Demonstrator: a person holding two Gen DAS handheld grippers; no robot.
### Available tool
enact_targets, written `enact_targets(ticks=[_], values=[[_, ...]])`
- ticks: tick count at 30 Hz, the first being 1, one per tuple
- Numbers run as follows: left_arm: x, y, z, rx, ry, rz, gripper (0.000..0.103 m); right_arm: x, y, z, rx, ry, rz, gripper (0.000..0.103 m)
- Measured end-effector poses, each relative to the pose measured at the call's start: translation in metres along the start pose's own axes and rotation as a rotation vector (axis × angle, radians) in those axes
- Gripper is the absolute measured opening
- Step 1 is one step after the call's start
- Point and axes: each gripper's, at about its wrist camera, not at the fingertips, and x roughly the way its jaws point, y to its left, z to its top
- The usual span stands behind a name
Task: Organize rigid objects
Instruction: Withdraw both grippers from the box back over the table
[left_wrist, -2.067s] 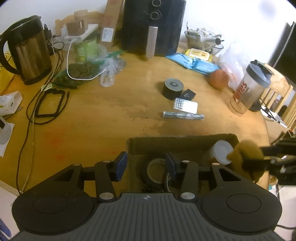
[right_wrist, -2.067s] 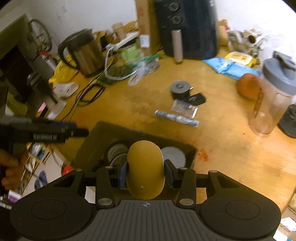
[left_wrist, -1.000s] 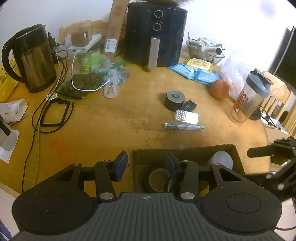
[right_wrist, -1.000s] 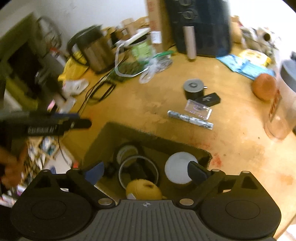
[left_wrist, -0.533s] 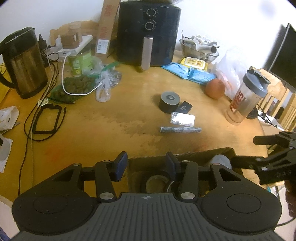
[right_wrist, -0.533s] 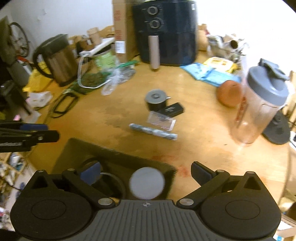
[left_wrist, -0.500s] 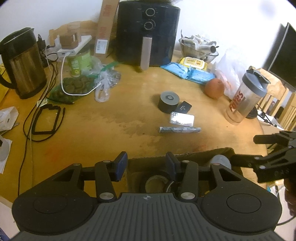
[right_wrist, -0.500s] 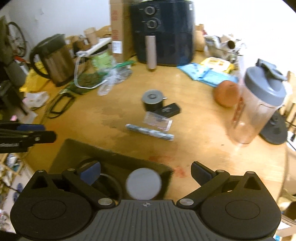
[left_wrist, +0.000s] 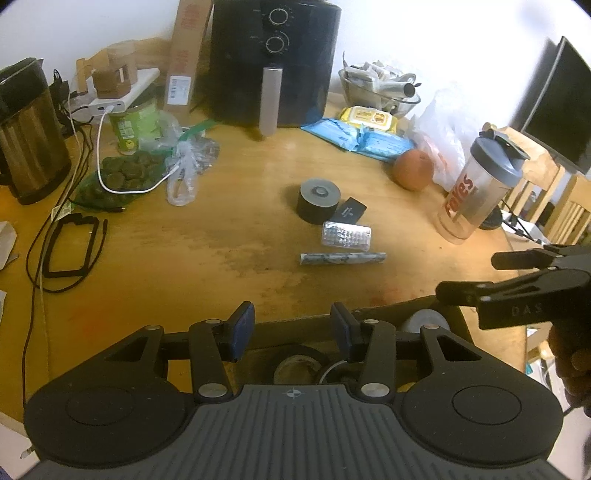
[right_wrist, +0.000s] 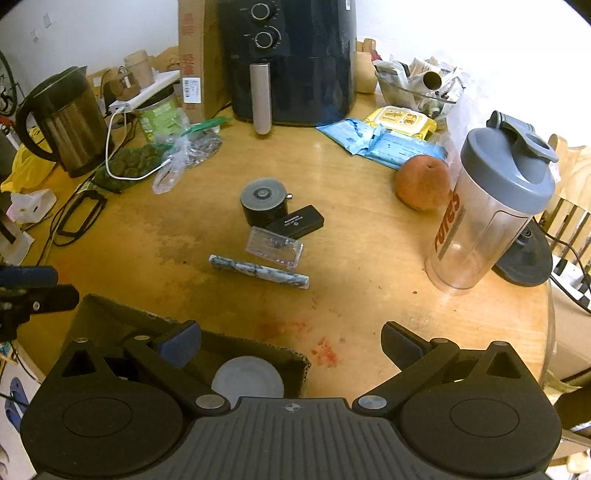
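Note:
A cardboard box (left_wrist: 388, 308) stands at the table's near edge, holding a tape roll (left_wrist: 295, 365) and a white lid (right_wrist: 246, 380). My left gripper (left_wrist: 291, 328) hovers over the box, its jaws partly apart with nothing between them. My right gripper (right_wrist: 291, 343) is wide open and empty, above the box's right corner (right_wrist: 295, 360). It also shows in the left wrist view as the right gripper (left_wrist: 467, 274). Beyond the box lie a marbled stick (right_wrist: 258, 271), a clear plastic case (right_wrist: 275, 246), a small black case (right_wrist: 295, 221) and a black round canister (right_wrist: 263, 201).
A shaker bottle (right_wrist: 491, 206) and an orange (right_wrist: 423, 182) stand to the right. At the back are an air fryer (right_wrist: 291, 59), blue packets (right_wrist: 384, 142) and a kettle (right_wrist: 62, 122). Cables (left_wrist: 70, 247) trail on the left. Chairs (left_wrist: 561, 206) stand past the right edge.
My right gripper let go of a yellow round thing into the box, opened wide, then swung right, so the box now sits at its view's lower left. The left gripper barely moved.

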Motion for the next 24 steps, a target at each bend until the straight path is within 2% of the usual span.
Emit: enact_targets(ticks=[17, 24], values=[[0.012, 0.005, 0.016, 0.014, 0.004, -0.035, 0.045, 0.016, -0.001, 0.029, -0.024, 0.022, -0.009, 0.103], [0.014, 0.013, 0.026, 0.004, -0.009, -0.035, 0.045, 0.025, 0.003, 0.039, -0.068, 0.024, 0.018, 0.103]])
